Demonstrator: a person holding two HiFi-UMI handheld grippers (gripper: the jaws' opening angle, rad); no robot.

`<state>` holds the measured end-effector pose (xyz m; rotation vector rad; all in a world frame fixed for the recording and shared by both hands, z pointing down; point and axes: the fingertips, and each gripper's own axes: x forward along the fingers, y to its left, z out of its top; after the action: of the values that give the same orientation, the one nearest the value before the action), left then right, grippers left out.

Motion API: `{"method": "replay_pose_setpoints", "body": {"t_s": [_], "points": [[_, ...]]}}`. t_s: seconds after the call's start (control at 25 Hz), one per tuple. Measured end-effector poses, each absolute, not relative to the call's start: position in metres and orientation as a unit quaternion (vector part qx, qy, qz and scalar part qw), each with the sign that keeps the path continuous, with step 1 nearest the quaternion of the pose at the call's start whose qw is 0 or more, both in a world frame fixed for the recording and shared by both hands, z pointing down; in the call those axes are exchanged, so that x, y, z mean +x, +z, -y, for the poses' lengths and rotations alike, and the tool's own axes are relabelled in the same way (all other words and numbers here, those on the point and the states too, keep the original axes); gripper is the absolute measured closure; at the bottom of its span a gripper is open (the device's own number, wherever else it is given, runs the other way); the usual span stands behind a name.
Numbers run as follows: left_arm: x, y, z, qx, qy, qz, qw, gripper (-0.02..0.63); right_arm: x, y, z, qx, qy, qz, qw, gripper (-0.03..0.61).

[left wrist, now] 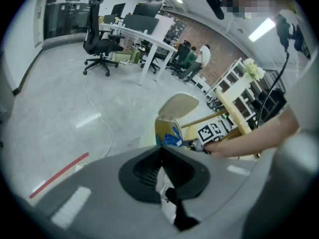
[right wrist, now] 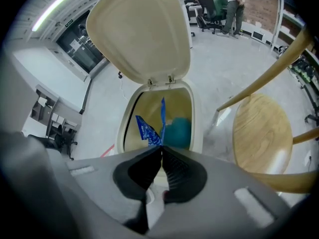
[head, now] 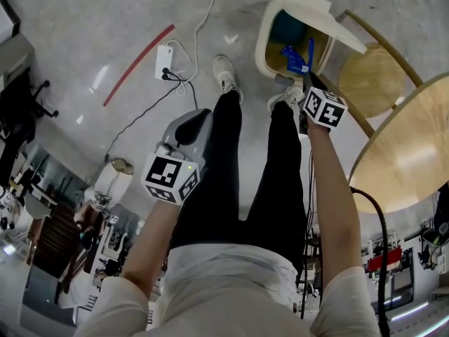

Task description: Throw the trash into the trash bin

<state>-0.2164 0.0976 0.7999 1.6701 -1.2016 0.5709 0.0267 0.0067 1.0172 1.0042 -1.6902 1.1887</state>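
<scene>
While your right hand-held gripper [right wrist: 161, 148] hangs over the open trash bin [right wrist: 197, 114], its jaws are pinching a blue wrapper [right wrist: 145, 129], and the wrapper sticks out past the tips, right above the bin's mouth. The lid [right wrist: 142, 31] stands tipped back, and something teal [right wrist: 178, 131] lies inside. Your left hand-held gripper [left wrist: 161, 147] is pressed together on nothing, off to the side above the floor. The bin stands just beside a round wooden seat [right wrist: 261, 128].
</scene>
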Motion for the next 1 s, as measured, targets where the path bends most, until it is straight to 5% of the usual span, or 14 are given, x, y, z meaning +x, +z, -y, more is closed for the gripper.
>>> {"method": "replay_pose_setpoints", "body": {"t_s": [0.12, 0.56, 1.0], "points": [[-0.213, 0.801, -0.098, 0.687, 0.235, 0.489, 0.483, 0.611, 0.026, 1.018, -0.007, 0.394, 0.464, 0.677, 0.413, 0.462], [-0.205, 0.794, -0.103, 0.692, 0.234, 0.486, 0.479, 0.610, 0.025, 0.997, -0.010, 0.389, 0.460, 0.688, 0.406, 0.463], [-0.198, 0.758, -0.107, 0.700, 0.236, 0.491, 0.463, 0.611, 0.028, 0.942, -0.006, 0.399, 0.438, 0.701, 0.398, 0.550]]}}
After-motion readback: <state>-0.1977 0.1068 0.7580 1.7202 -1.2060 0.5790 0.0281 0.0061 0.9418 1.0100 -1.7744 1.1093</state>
